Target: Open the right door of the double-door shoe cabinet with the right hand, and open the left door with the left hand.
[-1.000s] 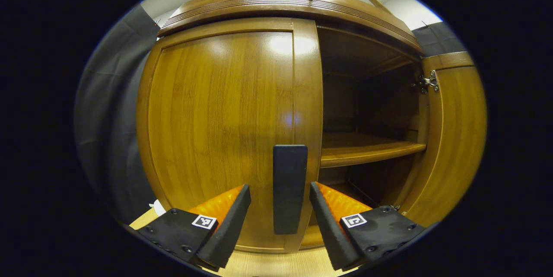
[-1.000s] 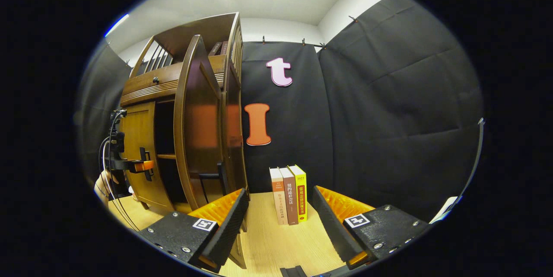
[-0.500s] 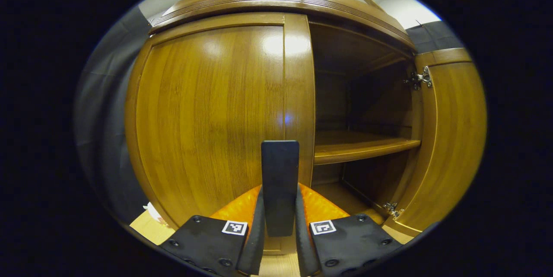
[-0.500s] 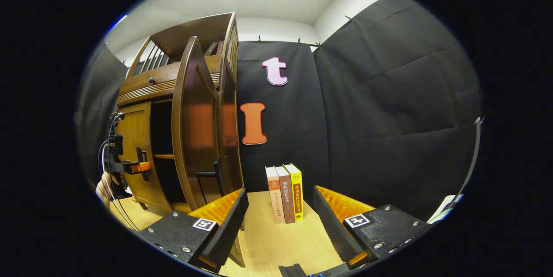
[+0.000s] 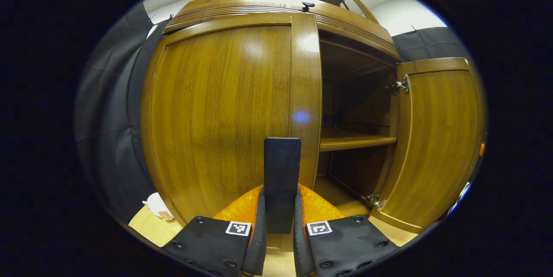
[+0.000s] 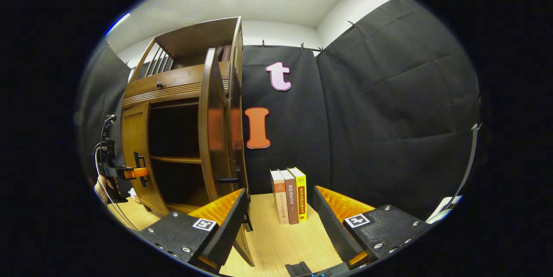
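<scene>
1. Left gripper (image 5: 278, 218): its fingers are clamping the dark upright handle (image 5: 282, 169) of the left door (image 5: 224, 108), one on each side.
2. Right gripper (image 6: 280, 221): fingers are standing spread apart with nothing between them, hovering over the worktop (image 6: 281, 242), apart from the cabinet.
3. Right door (image 5: 432, 138) is hanging swung wide, the shelf (image 5: 356, 141) and dark interior showing; that half looks done.
4. Left door is sitting shut or nearly so against the shoe cabinet (image 6: 173, 91); the pull looks like the step left.
5. Writing: three books (image 6: 289, 195) are standing against the booth wall, spine text too small to make out. Square markers are showing on the gripper bodies.
</scene>
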{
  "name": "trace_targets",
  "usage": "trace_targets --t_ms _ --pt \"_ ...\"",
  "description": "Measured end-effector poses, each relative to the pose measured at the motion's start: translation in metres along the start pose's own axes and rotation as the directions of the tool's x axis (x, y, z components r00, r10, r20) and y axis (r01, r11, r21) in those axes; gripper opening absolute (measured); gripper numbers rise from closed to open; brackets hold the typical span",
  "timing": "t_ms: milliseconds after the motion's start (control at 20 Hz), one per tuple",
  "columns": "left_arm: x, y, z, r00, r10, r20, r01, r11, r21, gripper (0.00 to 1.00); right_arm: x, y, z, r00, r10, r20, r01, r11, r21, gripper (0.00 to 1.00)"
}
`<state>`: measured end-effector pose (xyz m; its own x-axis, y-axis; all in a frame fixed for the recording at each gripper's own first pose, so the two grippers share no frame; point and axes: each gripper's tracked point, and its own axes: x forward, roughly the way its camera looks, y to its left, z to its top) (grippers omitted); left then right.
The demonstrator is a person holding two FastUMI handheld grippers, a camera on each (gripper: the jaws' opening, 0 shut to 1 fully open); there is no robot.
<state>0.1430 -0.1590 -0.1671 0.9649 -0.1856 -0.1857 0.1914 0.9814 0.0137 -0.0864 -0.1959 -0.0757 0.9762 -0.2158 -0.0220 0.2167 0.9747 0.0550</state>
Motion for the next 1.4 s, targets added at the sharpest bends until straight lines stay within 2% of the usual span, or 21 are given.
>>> trace_targets --t_ms 50,100,200,250,300,350,450,500,700,750,850,950,1150,1250,1300,1350,1400 --pt "-0.007 0.001 0.000 1.000 -0.004 -0.004 0.004 1.000 0.001 0.33 -0.003 0.005 0.002 1.000 0.007 0.002 -0.007 1.000 -0.003 0.92" --pt "-0.014 0.003 0.000 1.000 -0.008 -0.007 0.008 1.000 -0.005 0.33 -0.006 0.009 0.004 1.000 0.011 0.005 -0.011 1.000 -0.004 0.99" --pt "-0.029 0.006 0.000 1.000 -0.015 -0.010 0.015 1.000 -0.016 0.33 -0.011 0.017 0.006 1.000 0.022 0.005 -0.022 1.000 -0.006 0.99" --pt "-0.036 0.008 -0.001 1.000 -0.018 -0.009 0.018 1.000 -0.017 0.33 -0.012 0.022 0.006 0.999 0.033 0.005 -0.033 0.999 -0.005 0.92" --pt "-0.044 0.010 0.000 1.000 -0.019 -0.008 0.019 1.000 -0.016 0.30 -0.015 0.028 0.006 0.999 0.043 0.004 -0.043 0.999 -0.004 0.92" --pt "-0.051 0.013 -0.001 1.000 -0.020 -0.005 0.020 1.000 -0.013 0.30 -0.018 0.033 0.006 0.999 0.049 0.005 -0.049 0.999 -0.006 0.99" --pt "-0.062 0.018 -0.001 1.000 -0.016 -0.001 0.016 1.000 -0.019 0.30 -0.017 0.040 0.000 0.998 0.057 -0.006 -0.058 0.998 -0.012 0.99" --pt "-0.070 0.022 -0.001 1.000 -0.014 0.000 0.014 1.000 -0.024 0.30 -0.019 0.044 -0.002 0.998 0.065 -0.014 -0.065 0.998 -0.012 0.92" --pt "-0.094 0.036 -0.002 1.000 0.007 -0.002 -0.007 0.999 -0.033 0.30 -0.024 0.063 -0.006 0.995 0.094 -0.027 -0.094 0.996 0.010 0.92" --pt "-0.101 0.039 -0.002 1.000 0.011 0.000 -0.011 0.999 -0.032 0.36 -0.025 0.067 -0.007 0.994 0.102 -0.030 -0.101 0.995 0.012 0.92" --pt "-0.113 0.047 -0.001 1.000 0.020 0.002 -0.020 0.999 -0.039 0.29 -0.028 0.077 -0.009 0.993 0.116 -0.035 -0.115 0.993 0.011 0.92" --pt "-0.122 0.056 -0.001 1.000 0.016 -0.003 -0.017 0.999 -0.040 0.36 -0.032 0.086 -0.009 0.991 0.131 -0.039 -0.131 0.991 0.008 0.92" --pt "-0.137 0.076 0.000 0.999 0.039 -0.006 -0.039 0.996 -0.076 0.28 -0.031 0.102 -0.004 0.988 0.154 -0.030 -0.154 0.988 0.014 0.92" --pt "-0.143 0.075 -0.002 0.999 0.034 -0.010 -0.034 0.998 -0.055 0.22 -0.032 0.112 -0.002 0.986 0.167 -0.024 -0.166 0.986 0.017 0.92" --pt "-0.145 0.075 -0.002 0.999 0.036 -0.010 -0.036 0.998 -0.042 0.27 -0.031 0.117 -0.001 0.985 0.173 -0.022 -0.172 0.985 0.016 0.99" --pt "-0.149 0.078 -0.002 0.999 0.042 -0.012 -0.043 0.999 -0.031 0.22 -0.030 0.120 -0.002 0.984 0.178 -0.021 -0.178 0.984 0.014 0.99" --pt "-0.151 0.082 -0.003 0.999 0.046 -0.016 -0.046 0.999 -0.028 0.22 -0.031 0.123 -0.003 0.983 0.182 -0.024 -0.182 0.983 0.013 0.99"
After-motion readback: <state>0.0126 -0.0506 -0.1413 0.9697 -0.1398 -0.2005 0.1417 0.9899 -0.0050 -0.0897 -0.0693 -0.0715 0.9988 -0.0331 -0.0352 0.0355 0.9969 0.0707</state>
